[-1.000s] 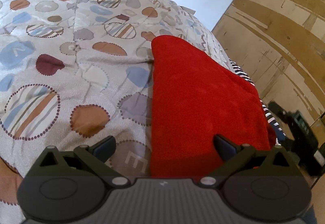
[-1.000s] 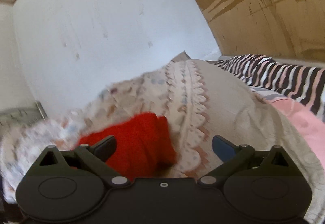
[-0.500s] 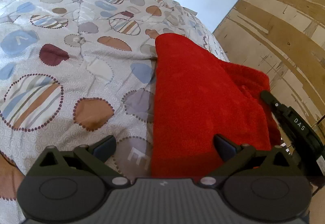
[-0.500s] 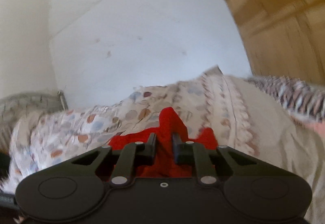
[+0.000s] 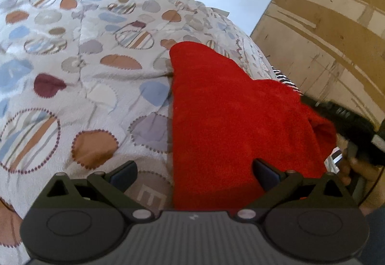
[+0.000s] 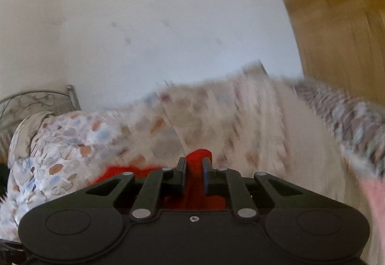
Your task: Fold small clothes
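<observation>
The red cloth [image 5: 231, 120] lies on the patterned bed cover [image 5: 84, 72]. The left hand-held gripper [image 5: 193, 172] is spread above its near edge. The right hand-held gripper [image 6: 194, 174] pinches, it seems, 1 red fold.

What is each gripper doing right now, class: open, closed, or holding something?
Left gripper: open, holding nothing, above the red cloth.
Right gripper: closed on an edge of the red cloth.

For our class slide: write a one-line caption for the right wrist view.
Right gripper shut on a red cloth above a patterned quilt.
</observation>
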Available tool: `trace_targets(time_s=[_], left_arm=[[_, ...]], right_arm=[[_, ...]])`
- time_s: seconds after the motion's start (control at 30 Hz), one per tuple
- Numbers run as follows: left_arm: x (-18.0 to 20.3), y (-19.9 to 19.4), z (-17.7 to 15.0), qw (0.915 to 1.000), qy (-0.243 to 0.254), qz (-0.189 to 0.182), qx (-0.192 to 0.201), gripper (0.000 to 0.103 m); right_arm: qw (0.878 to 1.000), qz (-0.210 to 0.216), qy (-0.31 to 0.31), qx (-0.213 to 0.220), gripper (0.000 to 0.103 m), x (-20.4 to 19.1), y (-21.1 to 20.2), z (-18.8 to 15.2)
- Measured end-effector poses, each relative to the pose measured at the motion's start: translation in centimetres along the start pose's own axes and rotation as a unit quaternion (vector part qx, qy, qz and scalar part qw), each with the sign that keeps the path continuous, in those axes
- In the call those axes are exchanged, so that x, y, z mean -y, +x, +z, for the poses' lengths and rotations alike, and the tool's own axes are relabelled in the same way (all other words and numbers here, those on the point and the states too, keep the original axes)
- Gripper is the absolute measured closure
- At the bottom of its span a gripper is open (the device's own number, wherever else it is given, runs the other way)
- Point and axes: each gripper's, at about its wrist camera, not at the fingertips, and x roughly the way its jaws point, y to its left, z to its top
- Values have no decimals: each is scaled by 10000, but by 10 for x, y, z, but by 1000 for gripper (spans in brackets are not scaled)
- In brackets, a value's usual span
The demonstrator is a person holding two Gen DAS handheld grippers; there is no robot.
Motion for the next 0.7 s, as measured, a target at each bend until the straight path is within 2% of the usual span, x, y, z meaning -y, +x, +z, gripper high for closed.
trace_targets(time_s=[0.1, 0.17, 0.3, 0.37, 0.43, 0.6, 0.7], left_arm=[[-1, -2, -2, 10000, -15, -24, 4, 0], [-3, -3, -1, 10000, -77, -45, -16, 0], [-2, -8, 7, 10000, 16, 13, -63, 0], [0, -10, 15, 9999, 49, 23, -100, 0], [2, -13, 23, 9999, 42, 50, -129, 0], [4, -16, 42, 9999, 117, 92, 40, 0], [9, -11, 50, 9993, 304, 201, -31, 0]], right_arm=[[9991, 8, 411, -122, 82, 16, 1, -20], [9980, 32, 631, -18, 64, 22, -3, -23], [9972, 94, 739, -53, 51, 22, -5, -19], [9974, 131, 704, -76, 27, 19, -4, -17], [9971, 216, 721, -96, 19, 15, -3, -15], [9975, 236, 608, -286, 18, 4, 5, -14], [9977, 305, 405, -458, 19, -2, 15, -13]])
